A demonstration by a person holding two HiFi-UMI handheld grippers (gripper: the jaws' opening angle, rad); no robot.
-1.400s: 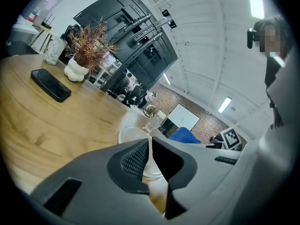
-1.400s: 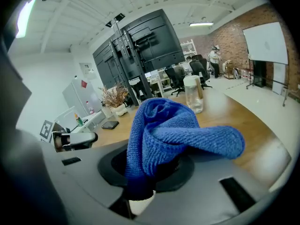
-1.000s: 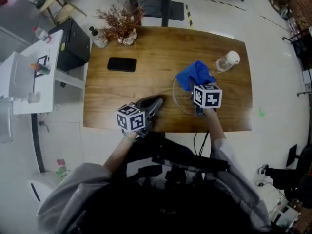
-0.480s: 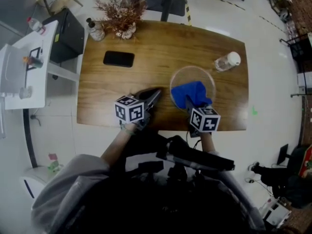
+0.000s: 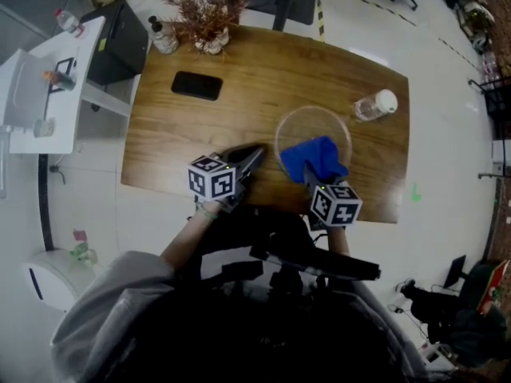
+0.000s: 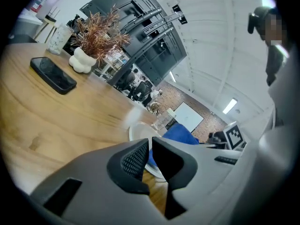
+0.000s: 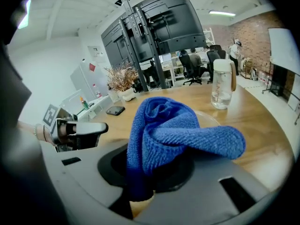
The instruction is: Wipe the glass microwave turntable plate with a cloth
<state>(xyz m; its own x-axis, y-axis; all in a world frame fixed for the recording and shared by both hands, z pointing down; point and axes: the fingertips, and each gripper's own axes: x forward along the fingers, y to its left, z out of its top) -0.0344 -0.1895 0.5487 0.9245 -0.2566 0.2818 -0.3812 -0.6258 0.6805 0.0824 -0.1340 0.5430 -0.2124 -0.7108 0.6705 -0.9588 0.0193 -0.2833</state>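
The clear glass turntable plate [image 5: 313, 126] lies on the wooden table [image 5: 239, 94], right of centre. A bunched blue cloth [image 5: 313, 156] rests on the plate's near edge, and my right gripper [image 5: 310, 174] is shut on it. In the right gripper view the blue cloth [image 7: 173, 135] bulges up between the jaws, hiding most of the plate. My left gripper [image 5: 254, 157] lies low on the table just left of the plate, jaws shut with nothing in them. In the left gripper view, the plate [image 6: 140, 131] and blue cloth [image 6: 180, 134] sit just beyond the closed jaws.
A black phone [image 5: 196, 85] lies at the table's far left. A dried-plant vase [image 5: 206, 16] and a small bottle [image 5: 162, 38] stand at the far edge. A clear water bottle [image 5: 374, 105] stands right of the plate. A white side table [image 5: 48, 86] is at the left.
My right gripper has drawn the blue cloth back toward me, from the plate's far side to its near edge. The left gripper has hardly moved.
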